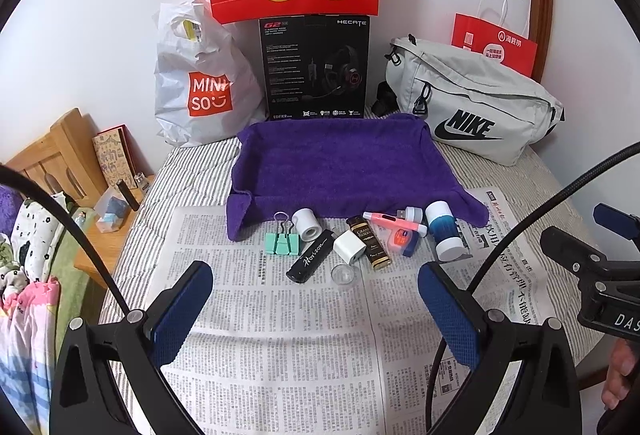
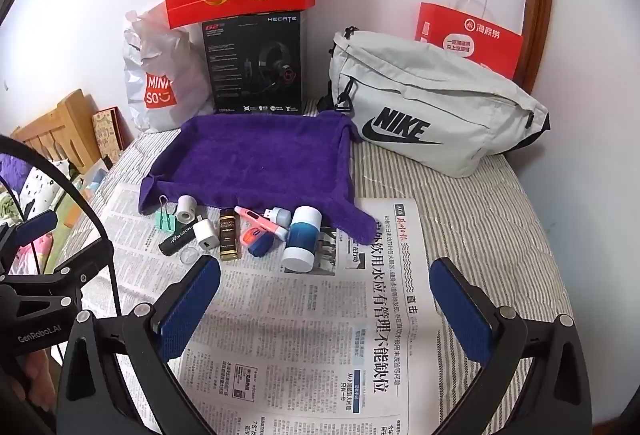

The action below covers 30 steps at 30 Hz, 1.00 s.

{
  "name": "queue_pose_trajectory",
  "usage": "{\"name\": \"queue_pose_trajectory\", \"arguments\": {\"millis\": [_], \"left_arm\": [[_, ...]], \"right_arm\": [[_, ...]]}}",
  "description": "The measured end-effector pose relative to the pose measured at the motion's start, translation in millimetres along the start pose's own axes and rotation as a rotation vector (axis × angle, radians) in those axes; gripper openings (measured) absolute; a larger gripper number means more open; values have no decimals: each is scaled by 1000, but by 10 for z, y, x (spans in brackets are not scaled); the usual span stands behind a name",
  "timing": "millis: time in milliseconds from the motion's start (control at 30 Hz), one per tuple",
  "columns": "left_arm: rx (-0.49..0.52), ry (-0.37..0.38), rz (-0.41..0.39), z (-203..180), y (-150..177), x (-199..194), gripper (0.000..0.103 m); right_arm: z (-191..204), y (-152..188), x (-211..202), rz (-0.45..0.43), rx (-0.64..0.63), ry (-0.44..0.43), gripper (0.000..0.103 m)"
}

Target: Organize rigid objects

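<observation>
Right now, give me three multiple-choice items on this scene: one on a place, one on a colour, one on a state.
1. Where does the mint binder clip lie?
A. on the newspaper, at the left end of the row of small items
B. inside the purple towel tray
C. on the grey Nike bag

2. What colour is the charger cube?
A. red
B. white
C. green

3. How do the left gripper and right gripper stand?
A. both shut on items
B. one holds the binder clip
C. both open, holding nothing

Answers:
1 A, the clip sits on the newsprint, in front of the tray's near left corner.
2 B, it shows plain white beside the black Horizon stick.
3 C, only newspaper shows between each gripper's wide-apart blue pads.
</observation>
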<state>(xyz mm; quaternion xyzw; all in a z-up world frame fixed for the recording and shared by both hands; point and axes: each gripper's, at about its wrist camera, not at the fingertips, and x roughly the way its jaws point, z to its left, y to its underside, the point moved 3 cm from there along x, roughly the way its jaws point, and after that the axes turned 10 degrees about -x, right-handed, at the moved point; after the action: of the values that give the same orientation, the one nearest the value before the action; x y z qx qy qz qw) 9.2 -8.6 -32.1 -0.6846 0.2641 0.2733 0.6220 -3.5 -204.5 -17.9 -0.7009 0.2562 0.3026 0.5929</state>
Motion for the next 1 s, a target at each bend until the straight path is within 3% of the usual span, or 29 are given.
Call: {"name": "queue_pose_trajectory", "arguments": {"millis": [1000], "left_arm": [[-4,-3,-1,19,35,-23,103]], "right_arm": [[16,-5,-36,-15,-6,-5,103]]}}
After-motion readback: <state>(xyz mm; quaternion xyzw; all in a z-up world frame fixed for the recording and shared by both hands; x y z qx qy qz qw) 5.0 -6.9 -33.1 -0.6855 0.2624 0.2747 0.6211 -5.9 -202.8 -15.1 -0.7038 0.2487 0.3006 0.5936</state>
